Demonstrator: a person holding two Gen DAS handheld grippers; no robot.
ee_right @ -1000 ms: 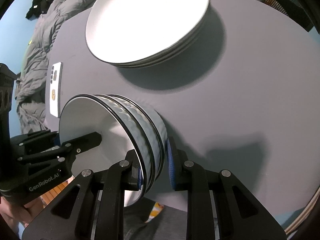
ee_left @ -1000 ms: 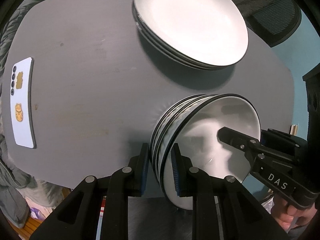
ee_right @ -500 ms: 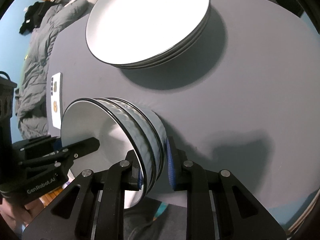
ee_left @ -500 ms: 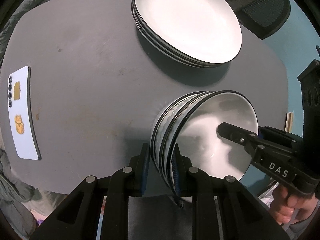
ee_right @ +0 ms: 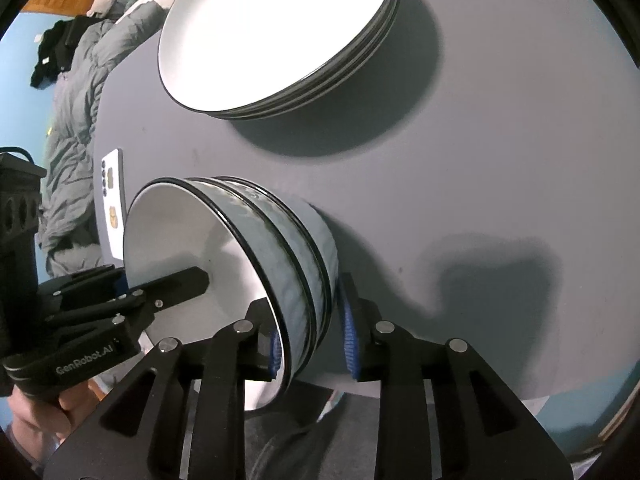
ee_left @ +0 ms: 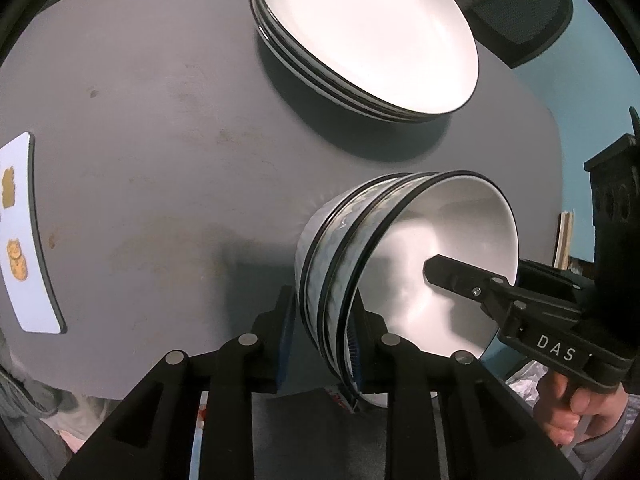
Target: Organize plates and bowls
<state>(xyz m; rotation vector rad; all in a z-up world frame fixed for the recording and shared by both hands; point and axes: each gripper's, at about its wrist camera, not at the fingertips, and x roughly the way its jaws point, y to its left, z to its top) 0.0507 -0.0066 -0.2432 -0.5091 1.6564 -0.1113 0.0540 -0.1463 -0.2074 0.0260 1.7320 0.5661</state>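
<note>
White bowl stack (ee_left: 400, 264) — clamped by both hand-held grippers (left (ee_left: 320, 344), right (ee_right: 312, 340)) — hides phone (ee_right: 112, 204) partly rightward.

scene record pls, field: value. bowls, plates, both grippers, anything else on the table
bowls: nested stack of bowls, tilted on its side, opening toward the right hand-held gripper
left hand-held gripper: jaws astride the stack's rim wall, one finger inside, one outside
right hand-held gripper: same grip on the opposite rim
plates: stack of plates, white with dark rims, flat on the table, apart from the bowls
other: phone lying near the table's edge
bowl contact with table: cannot tell
</note>
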